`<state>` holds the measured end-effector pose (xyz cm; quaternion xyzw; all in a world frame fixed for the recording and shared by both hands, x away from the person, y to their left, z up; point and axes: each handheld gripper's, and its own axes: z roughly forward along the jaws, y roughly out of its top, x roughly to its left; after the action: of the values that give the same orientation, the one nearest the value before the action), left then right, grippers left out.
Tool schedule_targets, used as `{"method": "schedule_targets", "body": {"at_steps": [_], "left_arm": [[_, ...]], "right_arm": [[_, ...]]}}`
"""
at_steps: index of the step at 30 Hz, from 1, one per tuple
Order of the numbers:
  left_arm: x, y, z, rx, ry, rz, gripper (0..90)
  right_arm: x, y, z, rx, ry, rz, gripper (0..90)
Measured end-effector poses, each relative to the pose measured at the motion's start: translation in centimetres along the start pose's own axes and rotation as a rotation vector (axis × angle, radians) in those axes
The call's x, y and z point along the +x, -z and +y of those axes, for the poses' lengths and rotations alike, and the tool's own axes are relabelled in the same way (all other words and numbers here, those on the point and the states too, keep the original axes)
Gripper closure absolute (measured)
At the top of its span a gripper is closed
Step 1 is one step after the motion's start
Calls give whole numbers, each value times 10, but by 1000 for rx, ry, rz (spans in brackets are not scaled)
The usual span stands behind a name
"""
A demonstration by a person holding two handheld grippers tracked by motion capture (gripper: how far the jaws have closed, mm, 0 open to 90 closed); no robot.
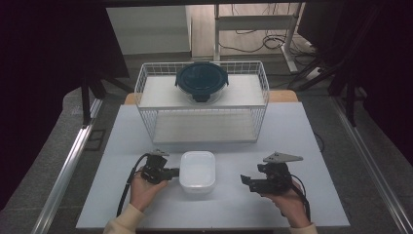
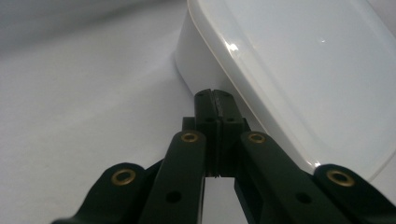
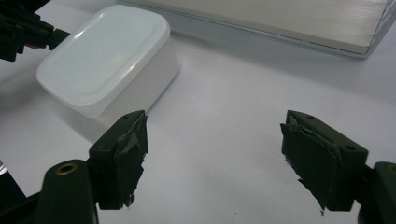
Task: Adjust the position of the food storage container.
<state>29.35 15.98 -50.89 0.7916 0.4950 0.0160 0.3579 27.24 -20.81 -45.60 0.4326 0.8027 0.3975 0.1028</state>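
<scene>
Left gripper (image 2: 215,100) fingers pressed together, tips at the white lidded box's (image 1: 197,171) left wall; right gripper (image 3: 212,154) fingers apart, empty, to the box's right; box sits mid-counter (image 1: 292,126) before the wire basket (image 1: 146,78); likely light, rigid, slick plastic; grip across the walls under the lid rim; both hands low, grippers level, pointing inward.

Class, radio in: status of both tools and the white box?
Left tool shut, tips at white box. Right tool open, empty, apart. Nothing between.
</scene>
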Motion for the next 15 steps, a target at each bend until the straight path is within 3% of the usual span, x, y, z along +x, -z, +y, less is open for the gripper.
{"method": "schedule_targets", "body": {"at_steps": [5, 8, 9, 15], "left_arm": [[-4, -3, 1, 17, -13, -5, 900], [-15, -5, 1, 16, -27, -19, 900], [-21, -7, 2, 29, -51, -21, 900], [-25, -11, 2, 24, -60, -22, 900]], "right_arm": [[-1, 2, 0, -4, -6, -4, 223], [-2, 2, -1, -7, -12, -9, 222], [-3, 3, 0, -9, -13, -12, 222], [-5, 3, -1, -11, -20, -21, 222]]}}
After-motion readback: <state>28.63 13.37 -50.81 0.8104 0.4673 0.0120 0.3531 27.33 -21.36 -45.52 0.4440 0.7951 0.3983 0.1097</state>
